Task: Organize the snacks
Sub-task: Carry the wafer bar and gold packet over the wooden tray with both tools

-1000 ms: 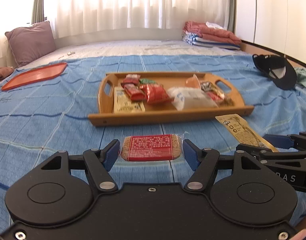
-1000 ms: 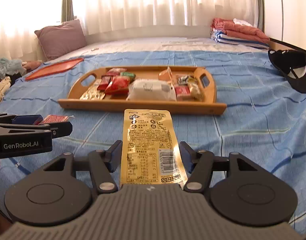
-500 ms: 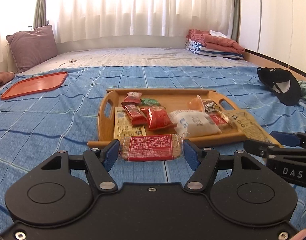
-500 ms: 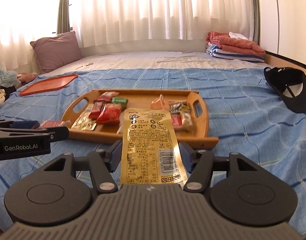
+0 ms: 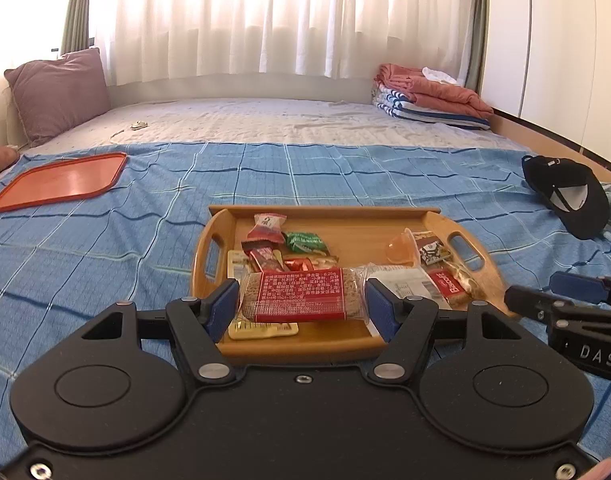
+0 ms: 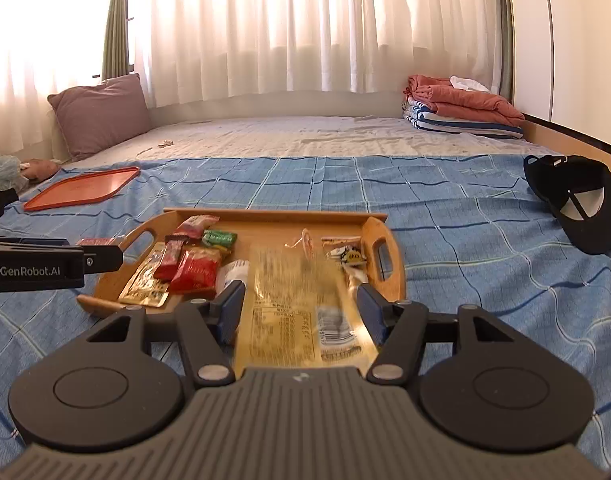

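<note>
My left gripper is shut on a red-labelled cracker pack, held crosswise above the near edge of the wooden tray. Several snack packets lie in that tray. In the right wrist view my right gripper is shut on a long yellow snack packet, blurred, which hangs over the tray's near right part. The left gripper shows at the left edge of the right wrist view with the red pack between its fingers. The right gripper's fingers reach in from the right of the left wrist view.
The tray sits on a blue checked bedspread. An orange tray lies far left, a black cap far right. A purple pillow and folded blankets rest near the curtained window.
Both grippers have risen and gone forward with their packets, from the bedspread in front of the tray to above its near edge. The tray now appears closer and lower.
</note>
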`<state>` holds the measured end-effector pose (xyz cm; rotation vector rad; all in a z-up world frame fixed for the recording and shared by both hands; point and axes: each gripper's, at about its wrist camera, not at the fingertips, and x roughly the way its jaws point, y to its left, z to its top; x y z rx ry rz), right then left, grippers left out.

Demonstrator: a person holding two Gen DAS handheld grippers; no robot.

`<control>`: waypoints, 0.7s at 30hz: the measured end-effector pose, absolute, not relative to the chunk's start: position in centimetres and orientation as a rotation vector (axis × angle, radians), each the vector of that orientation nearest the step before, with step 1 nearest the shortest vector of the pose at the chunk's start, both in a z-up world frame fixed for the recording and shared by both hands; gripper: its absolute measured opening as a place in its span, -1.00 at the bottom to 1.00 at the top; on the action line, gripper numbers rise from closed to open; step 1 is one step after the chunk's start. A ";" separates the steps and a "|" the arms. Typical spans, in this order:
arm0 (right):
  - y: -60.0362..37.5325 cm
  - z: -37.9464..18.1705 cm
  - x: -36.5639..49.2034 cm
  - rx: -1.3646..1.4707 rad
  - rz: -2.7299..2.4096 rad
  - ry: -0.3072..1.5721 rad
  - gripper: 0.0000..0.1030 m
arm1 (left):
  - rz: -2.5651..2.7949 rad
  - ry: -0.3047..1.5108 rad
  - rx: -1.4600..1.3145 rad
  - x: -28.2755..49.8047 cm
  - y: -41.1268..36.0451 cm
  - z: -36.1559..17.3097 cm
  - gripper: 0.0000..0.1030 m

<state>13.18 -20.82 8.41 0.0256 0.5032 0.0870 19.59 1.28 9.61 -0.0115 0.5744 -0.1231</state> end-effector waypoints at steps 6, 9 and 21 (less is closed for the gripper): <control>-21.2 8.1 14.8 0.023 0.127 0.551 -0.34 | -0.139 0.603 -0.068 20.7 1.7 9.0 0.29; -22.5 6.7 14.2 0.072 0.141 0.597 0.44 | -0.143 0.607 -0.031 20.0 1.6 7.9 0.29; -21.8 0.5 15.1 -0.087 0.256 0.767 0.98 | -0.165 0.643 0.027 18.0 0.3 5.4 0.29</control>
